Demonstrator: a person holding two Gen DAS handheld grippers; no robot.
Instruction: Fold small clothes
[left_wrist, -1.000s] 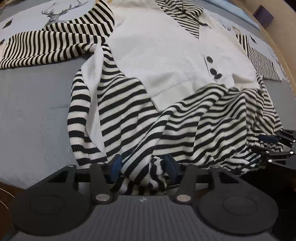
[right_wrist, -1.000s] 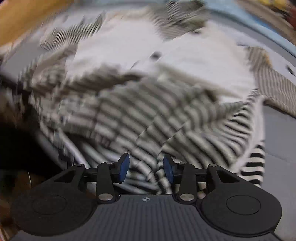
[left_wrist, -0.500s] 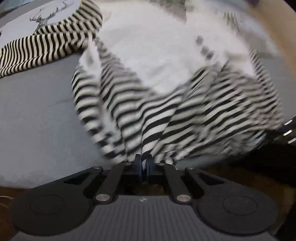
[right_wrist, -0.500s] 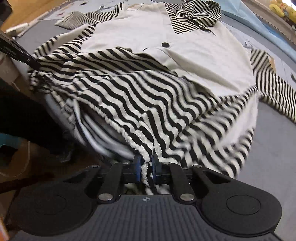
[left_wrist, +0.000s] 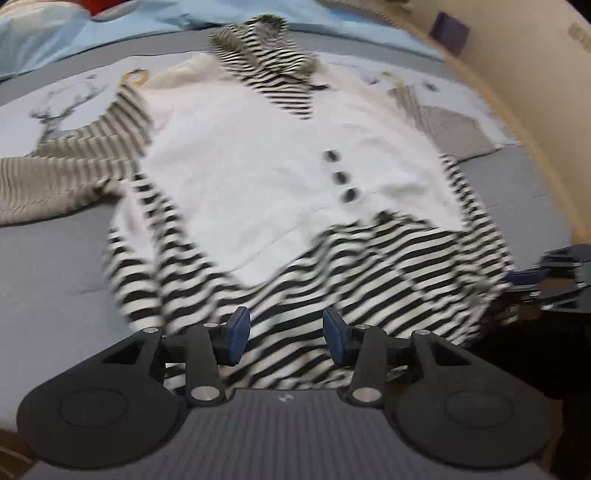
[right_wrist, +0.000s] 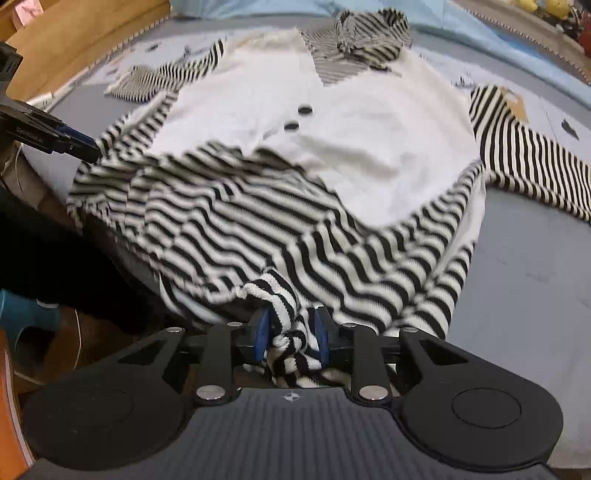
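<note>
The striped hem (right_wrist: 258, 236) lies doubled onto the cream sweater (left_wrist: 258, 177); left gripper (left_wrist: 286, 332) parted and empty, right gripper (right_wrist: 290, 332) just reopened, cuff loose between pads.

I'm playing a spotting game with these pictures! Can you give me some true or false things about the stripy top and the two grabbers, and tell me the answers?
1. The garment has a white front with dark buttons. True.
2. The left gripper is clamped tight on the cloth. False: its jaws stand apart and have just been opening, with striped fabric lying beneath them.
3. A bunch of striped hem sits between the pads of the right gripper. True.
4. The garment is already folded into a neat square. False: it lies spread out on the grey surface, sleeves out to both sides.
5. The sleeves are plain red. False: each striped sleeve is black and white.
</note>
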